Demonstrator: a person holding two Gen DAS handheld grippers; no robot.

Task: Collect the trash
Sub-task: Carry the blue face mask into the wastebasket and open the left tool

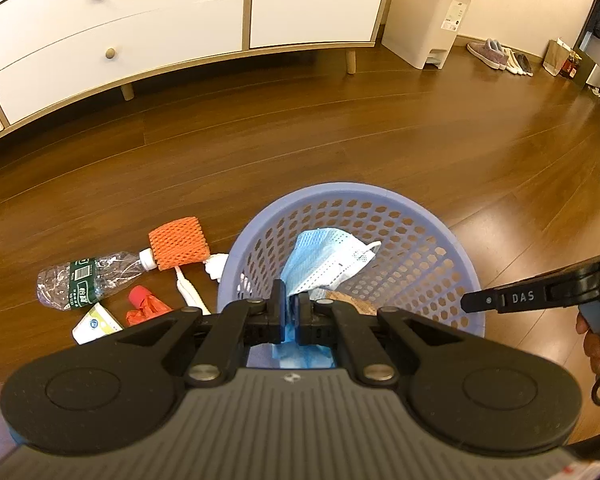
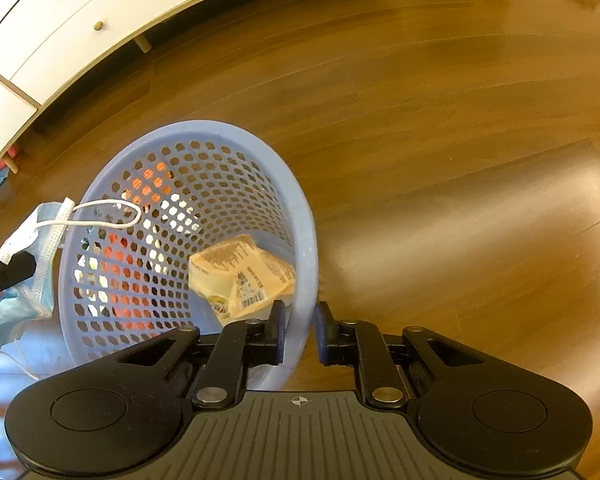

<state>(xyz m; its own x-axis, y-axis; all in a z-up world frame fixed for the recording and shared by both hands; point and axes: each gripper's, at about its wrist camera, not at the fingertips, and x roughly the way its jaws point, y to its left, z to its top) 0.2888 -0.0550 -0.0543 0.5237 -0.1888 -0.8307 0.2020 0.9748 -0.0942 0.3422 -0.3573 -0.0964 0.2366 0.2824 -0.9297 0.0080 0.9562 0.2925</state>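
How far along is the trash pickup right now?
Done: a yellow wrapper lies in the basket. In hand: the left claw holds a face mask over the basket, while the right claw straddles its rim. Left on the floor: bottle, orange foam net, red scrap, small carton.

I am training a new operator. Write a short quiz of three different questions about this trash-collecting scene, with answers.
1. True or false: the left gripper holds the blue face mask above the basket.
2. Which lies on the floor? A) plastic bottle B) spoon C) book
3. Fill in: the right gripper has its fingers on either side of the basket's ____.

Key: 1 true; 2 A; 3 rim
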